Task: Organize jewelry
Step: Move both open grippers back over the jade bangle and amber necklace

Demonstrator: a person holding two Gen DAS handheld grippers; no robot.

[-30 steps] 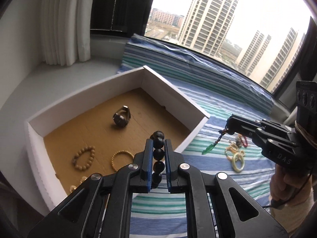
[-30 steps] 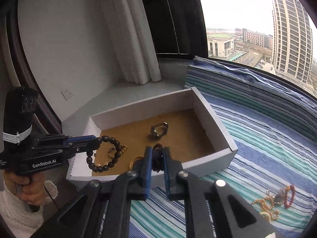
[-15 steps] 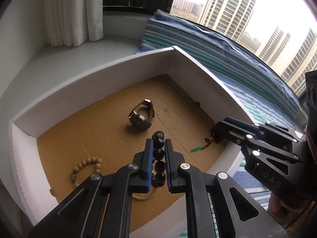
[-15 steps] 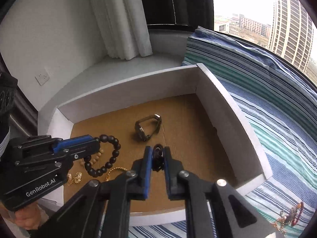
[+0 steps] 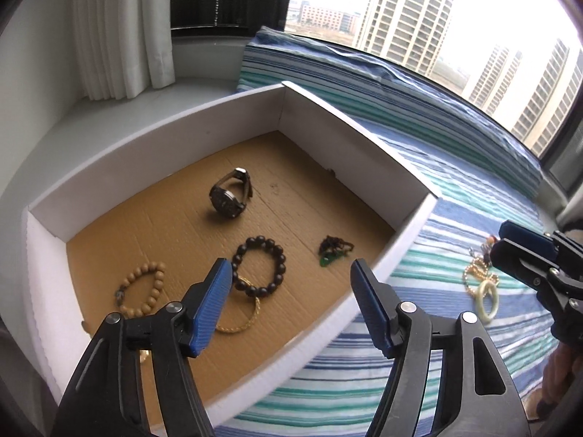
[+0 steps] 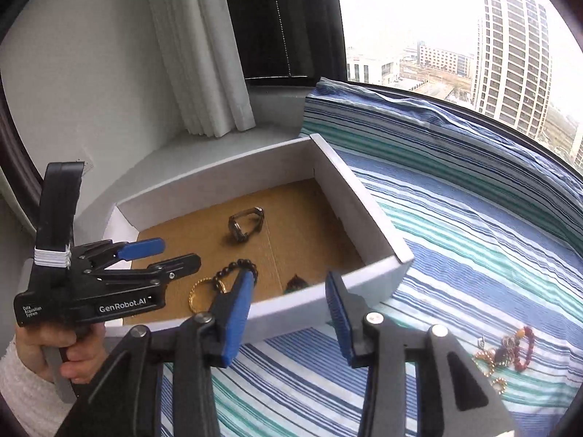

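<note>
Dark bead bracelet (image 5: 259,266) lies on box (image 5: 218,120) floor beside watch (image 5: 230,197), green pendant (image 5: 333,251) near right wall | left gripper (image 5: 289,304) and right gripper (image 6: 288,307) opening, fingers empty | right view alone shows leftover jewelry (image 6: 506,349) on striped bedding (image 6: 473,240)

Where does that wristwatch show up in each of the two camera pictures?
Left wrist view: the wristwatch lies on the brown floor of the box, just left of picture centre, beyond the dark bead bracelet.
Right wrist view: the wristwatch sits left of centre, mid-height, toward the back of the box.
Shared landmark: the box's far corner, which meets the striped cloth.
</note>
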